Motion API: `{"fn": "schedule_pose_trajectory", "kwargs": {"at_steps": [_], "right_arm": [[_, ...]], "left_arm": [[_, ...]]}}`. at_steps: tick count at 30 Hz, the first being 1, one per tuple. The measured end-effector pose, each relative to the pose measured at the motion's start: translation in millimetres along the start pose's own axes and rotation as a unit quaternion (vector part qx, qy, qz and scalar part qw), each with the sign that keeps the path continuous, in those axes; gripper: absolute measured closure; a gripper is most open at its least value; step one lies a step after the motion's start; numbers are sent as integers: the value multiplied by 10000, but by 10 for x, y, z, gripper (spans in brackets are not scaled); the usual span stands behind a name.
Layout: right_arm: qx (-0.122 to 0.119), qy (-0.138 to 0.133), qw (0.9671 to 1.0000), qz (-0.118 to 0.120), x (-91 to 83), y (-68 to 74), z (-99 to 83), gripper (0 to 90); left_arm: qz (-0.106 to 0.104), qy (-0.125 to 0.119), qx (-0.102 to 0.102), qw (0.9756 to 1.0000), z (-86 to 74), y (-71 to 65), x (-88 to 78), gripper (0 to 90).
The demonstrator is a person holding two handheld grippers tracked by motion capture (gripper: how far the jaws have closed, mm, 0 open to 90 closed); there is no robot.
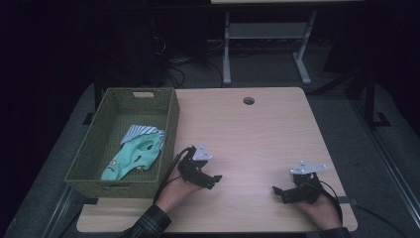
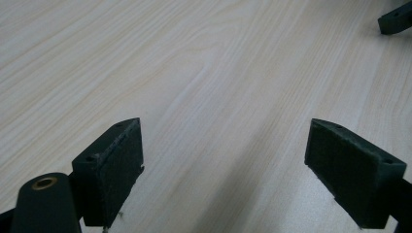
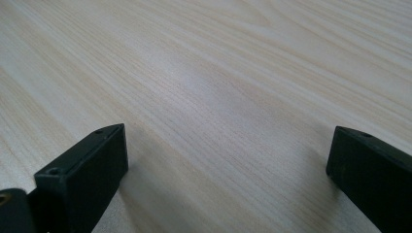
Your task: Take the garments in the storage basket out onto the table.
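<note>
A green woven basket (image 1: 168,116) stands on the left of the wooden table (image 1: 257,134). Inside it lie a mint green garment (image 1: 130,159) and a blue-and-white striped cloth (image 1: 140,132). My left gripper (image 1: 210,182) rests just right of the basket's near corner, open, with bare wood between its jaws (image 2: 223,165). My right gripper (image 1: 278,193) sits near the table's front right, also open over bare wood (image 3: 226,170). In the left gripper view a jaw tip of the right gripper (image 2: 396,19) pokes in at the top right.
A round cable hole (image 1: 248,100) sits near the table's far edge. Beyond the table a grey metal stand (image 1: 267,44) and cables lie on the dark floor. Bare wood stretches between the two grippers.
</note>
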State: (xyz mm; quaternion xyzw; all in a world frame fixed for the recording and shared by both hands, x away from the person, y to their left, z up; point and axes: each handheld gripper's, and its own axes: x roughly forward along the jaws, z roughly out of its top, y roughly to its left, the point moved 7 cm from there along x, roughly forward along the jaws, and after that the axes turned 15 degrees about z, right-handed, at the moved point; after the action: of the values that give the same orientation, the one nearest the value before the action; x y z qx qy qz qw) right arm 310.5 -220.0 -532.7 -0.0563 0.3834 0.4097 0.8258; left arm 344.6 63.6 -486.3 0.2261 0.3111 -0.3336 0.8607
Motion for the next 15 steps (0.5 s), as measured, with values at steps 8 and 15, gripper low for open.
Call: {"fn": "schedule_pose_trajectory", "kwargs": {"at_steps": [8, 15], "right_arm": [[18, 4, 10000, 9, 0, 4, -1, 10], [22, 6, 10000, 8, 0, 4, -2, 10]], "left_arm": [[-32, -23, -43, 10000, 30, 8, -25, 133], [-52, -64, -88, 9999, 75, 26, -59, 133]]}}
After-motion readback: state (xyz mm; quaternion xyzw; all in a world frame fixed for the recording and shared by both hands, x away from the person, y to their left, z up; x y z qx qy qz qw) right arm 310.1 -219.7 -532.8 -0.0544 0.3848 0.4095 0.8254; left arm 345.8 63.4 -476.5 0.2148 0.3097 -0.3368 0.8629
